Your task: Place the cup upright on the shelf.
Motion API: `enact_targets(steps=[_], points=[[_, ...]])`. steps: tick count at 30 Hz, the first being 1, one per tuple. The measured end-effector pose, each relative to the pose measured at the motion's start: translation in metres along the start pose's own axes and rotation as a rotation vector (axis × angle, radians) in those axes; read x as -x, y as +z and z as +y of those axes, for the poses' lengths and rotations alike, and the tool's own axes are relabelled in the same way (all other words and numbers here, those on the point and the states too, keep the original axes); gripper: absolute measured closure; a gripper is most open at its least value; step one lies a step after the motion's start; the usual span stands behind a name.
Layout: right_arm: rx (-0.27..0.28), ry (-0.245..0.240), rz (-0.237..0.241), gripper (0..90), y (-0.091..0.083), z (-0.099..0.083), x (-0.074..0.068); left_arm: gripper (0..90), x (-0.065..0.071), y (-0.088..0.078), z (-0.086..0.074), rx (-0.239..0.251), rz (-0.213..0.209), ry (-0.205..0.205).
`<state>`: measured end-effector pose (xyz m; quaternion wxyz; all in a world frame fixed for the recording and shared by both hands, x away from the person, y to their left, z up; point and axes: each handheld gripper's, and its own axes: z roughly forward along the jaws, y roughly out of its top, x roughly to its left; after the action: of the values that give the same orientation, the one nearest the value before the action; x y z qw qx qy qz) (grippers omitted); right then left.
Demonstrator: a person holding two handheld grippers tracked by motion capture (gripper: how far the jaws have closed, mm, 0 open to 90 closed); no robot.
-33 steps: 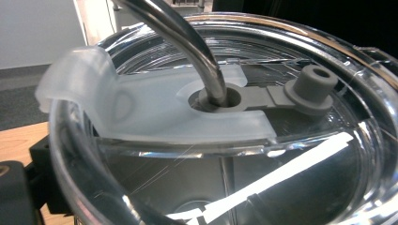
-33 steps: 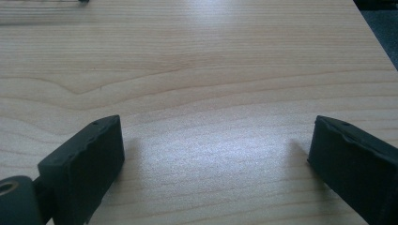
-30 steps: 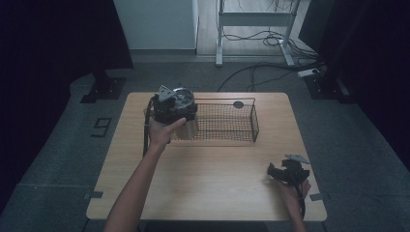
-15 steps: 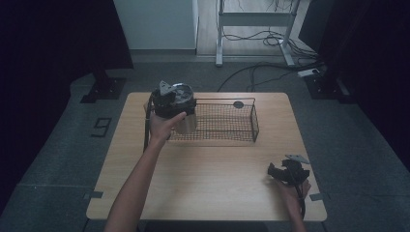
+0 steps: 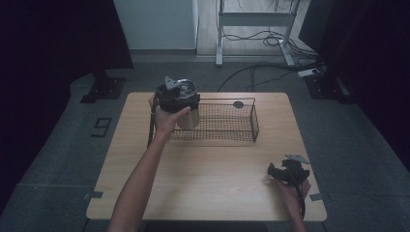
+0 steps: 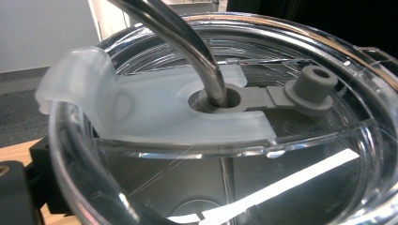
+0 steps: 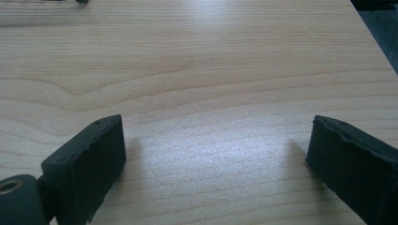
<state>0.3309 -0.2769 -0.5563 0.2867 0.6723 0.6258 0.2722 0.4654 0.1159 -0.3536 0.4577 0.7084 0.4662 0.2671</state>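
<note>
Tumbler, steel-bodied with a clear lid, is held by the left gripper at the left end of the wire basket on the far half of the table. In the high view the cup sits at the basket's left wall, its lower part seen through the mesh; whether it rests on the basket floor cannot be told. The left gripper view looks down on the lid from close up: a bent metal straw passes through a grey grommet, a grey plug on a short tether lies beside it, and a frosted tab spans the lid. One black jaw shows at the lower left edge against the cup's side, so the tool appears clamped on the cup.

No brand or label can be read on the cup. A "9" is marked on the floor left of the table.

The right gripper rests near the table's front right corner, its jaws spread wide over bare wood.

Compared with half a second ago, the left hand and cup have shifted only slightly at the basket's left end; the right gripper has not moved.
</note>
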Motion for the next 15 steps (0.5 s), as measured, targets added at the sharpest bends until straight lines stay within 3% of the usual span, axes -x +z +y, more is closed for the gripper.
enact_targets(steps=[15], points=[[-0.001,0.001,0.002,4.9,0.000,0.000,0.000,4.0,0.000,0.035,-0.004,-0.029,0.030,-0.005]])
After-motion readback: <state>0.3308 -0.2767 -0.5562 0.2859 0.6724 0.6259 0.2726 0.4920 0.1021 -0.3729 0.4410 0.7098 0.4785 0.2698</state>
